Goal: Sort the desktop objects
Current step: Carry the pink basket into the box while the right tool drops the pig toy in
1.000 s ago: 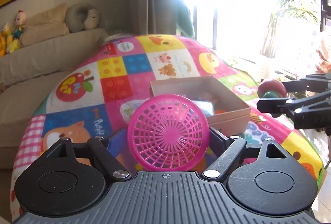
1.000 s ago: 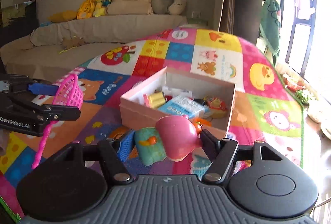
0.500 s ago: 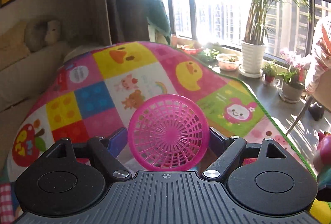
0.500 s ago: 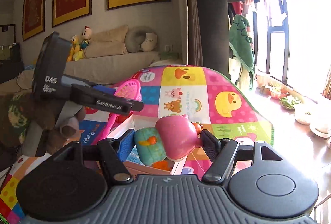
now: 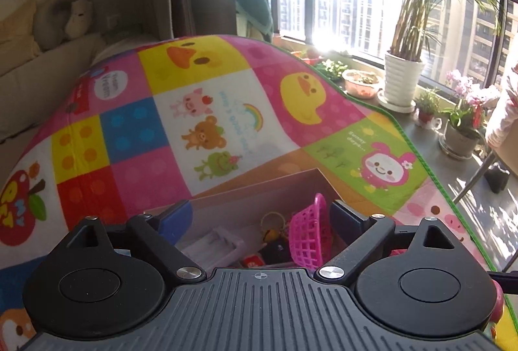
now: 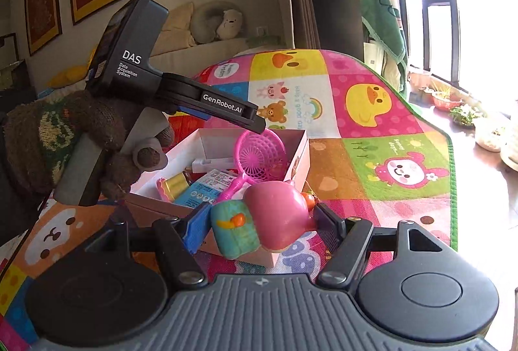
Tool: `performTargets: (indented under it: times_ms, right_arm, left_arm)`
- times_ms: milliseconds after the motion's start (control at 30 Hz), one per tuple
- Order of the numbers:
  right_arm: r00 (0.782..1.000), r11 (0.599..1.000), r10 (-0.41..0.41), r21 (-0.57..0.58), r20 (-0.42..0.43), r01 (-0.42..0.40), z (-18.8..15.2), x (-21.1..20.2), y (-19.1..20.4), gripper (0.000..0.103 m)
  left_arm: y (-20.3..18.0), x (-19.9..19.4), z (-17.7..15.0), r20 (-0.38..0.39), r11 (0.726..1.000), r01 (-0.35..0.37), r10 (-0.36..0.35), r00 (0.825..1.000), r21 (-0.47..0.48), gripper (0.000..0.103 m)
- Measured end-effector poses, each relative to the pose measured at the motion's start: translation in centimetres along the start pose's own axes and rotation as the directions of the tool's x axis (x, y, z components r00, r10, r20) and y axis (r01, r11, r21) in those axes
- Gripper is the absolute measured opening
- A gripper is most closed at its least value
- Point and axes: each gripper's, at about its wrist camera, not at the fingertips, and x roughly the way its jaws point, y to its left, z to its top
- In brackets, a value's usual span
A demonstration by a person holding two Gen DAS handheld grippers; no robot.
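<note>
Sieve (image 6: 260,156), pink and mesh-bowled, lies inside the box (image 6: 299,156) at mid-frame of the right view, bowl propped toward the far wall and handle slanting down to the lower left over the packets; it looks let go there, since the left gripper (image 5: 259,218) has its jaws spread wide above the box with nothing between them; in the left view the sieve (image 5: 309,237) leans close by the right-hand finger (image 5: 348,220), and I cannot tell whether it touches it; that reads as a drop just made over the container, which is the sorting step for this item; the right gripper (image 6: 259,221) is pinching a pink toy (image 6: 278,218) with a teal part, held low centre just short of the box's near wall, likely waiting its turn to go in; the gloved hand (image 6: 64,140) at left grips the left tool's handle.

Hard to make out: the box's near half is cut off by the gripper body in the left view; small items under the sieve are only partly seen, a yellow roll (image 6: 176,186) and a blue packet (image 6: 210,186) among them; window glare washes out the upper right; the mat (image 5: 129,130) hides whatever surface lies beneath.
</note>
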Motion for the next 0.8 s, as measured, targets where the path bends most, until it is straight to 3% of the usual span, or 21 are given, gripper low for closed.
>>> performTargets:
  times_ms: [167,433,533,633,800]
  right_arm:
    - [1.0,1.0,0.0,-0.001,-0.007,0.0,0.1,0.4,0.4,0.069]
    - [0.999,0.999,0.033,-0.023,-0.02,-0.033,4.6,3.0,2.6,0.069]
    - [0.999,0.999,0.047,-0.017,-0.006,-0.047,7.7,6.0,4.1,0.069]
    - [0.999,0.999,0.048,-0.017,0.013,-0.048,10.5,8.9,5.0,0.079]
    - [0.998,0.998,-0.045,0.05,-0.055,0.048,12.5,12.2,3.2,0.074]
  left_arm:
    - [3.5,-4.2,-3.7,0.035,0.994,-0.075,0.078,0.996,-0.084,0.097]
    - [5.0,-10.4,-11.2,0.08,0.982,-0.172,0.178,0.981,-0.074,0.1]
    - [5.3,-11.0,-12.4,0.081,0.983,-0.16,0.167,0.983,-0.085,0.101]
    - [6.0,-11.4,-13.5,0.074,0.983,-0.133,0.143,0.987,-0.13,0.101]
    - [6.8,-11.4,-15.7,0.082,0.98,-0.07,0.086,0.993,-0.184,0.102]
